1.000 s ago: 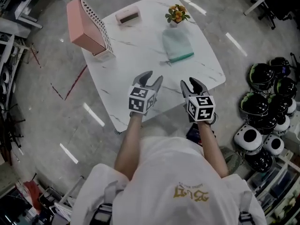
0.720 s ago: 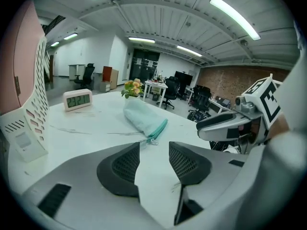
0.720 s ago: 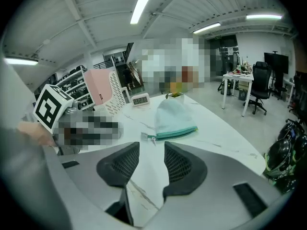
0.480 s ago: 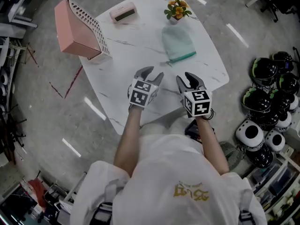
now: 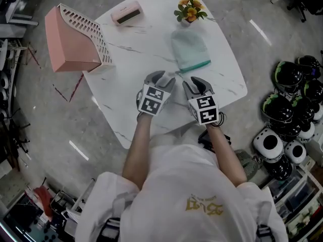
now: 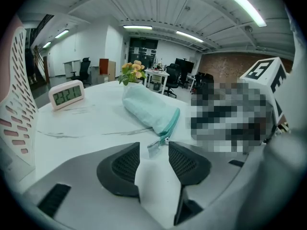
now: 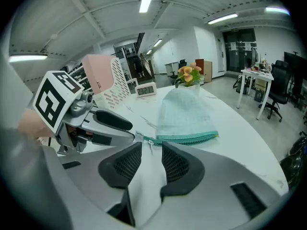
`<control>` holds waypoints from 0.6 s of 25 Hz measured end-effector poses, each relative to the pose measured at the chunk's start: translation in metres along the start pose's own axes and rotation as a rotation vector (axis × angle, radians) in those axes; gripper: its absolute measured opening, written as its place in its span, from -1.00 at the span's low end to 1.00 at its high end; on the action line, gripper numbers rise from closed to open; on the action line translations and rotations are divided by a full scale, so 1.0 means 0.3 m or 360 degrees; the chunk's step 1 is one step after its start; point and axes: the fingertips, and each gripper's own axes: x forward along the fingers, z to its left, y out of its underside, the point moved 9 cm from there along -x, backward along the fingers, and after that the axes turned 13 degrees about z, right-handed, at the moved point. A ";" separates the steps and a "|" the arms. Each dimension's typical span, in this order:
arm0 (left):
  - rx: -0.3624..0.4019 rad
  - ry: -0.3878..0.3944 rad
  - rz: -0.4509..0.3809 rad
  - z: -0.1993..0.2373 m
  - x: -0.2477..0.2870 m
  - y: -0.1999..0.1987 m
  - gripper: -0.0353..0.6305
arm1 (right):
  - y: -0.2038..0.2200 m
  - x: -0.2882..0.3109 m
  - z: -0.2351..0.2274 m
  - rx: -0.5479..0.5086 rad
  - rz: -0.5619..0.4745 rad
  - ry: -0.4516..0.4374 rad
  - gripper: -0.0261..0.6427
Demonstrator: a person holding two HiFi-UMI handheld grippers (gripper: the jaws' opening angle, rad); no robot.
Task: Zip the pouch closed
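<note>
The pouch (image 5: 187,52) lies flat on the surface (image 5: 136,44), upper middle of the head view, with its teal zipper (image 7: 187,138) along the edge nearest me. My left hand-held gripper (image 5: 164,76) is released, jaws apart at the zipper's end tab (image 6: 154,147). My right hand-held gripper (image 5: 192,81) has just been closing, but the slider pull (image 7: 150,144) sits only at the mouth of its jaws, unpinched. I judge nothing is zipped yet: both grips and the whole pull across remain.

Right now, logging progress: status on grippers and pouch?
Left gripper open at zipper's tail tab. Right gripper open, jaws just closing, pull at their mouth, ungripped. Pouch on table. Nothing blocking.
</note>
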 end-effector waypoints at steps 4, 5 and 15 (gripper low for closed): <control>0.0024 0.0019 0.0033 0.004 0.045 0.002 -0.28 | 0.014 0.052 -0.014 -0.0029 0.0048 -0.0016 -0.49; 0.0027 0.0032 0.0041 0.003 0.055 0.000 -0.28 | 0.014 0.063 -0.017 -0.0033 0.0059 -0.0022 -0.49; 0.0099 0.0085 0.0063 0.005 0.111 -0.018 -0.31 | -0.004 0.133 -0.023 -0.0091 0.0134 -0.0074 -0.55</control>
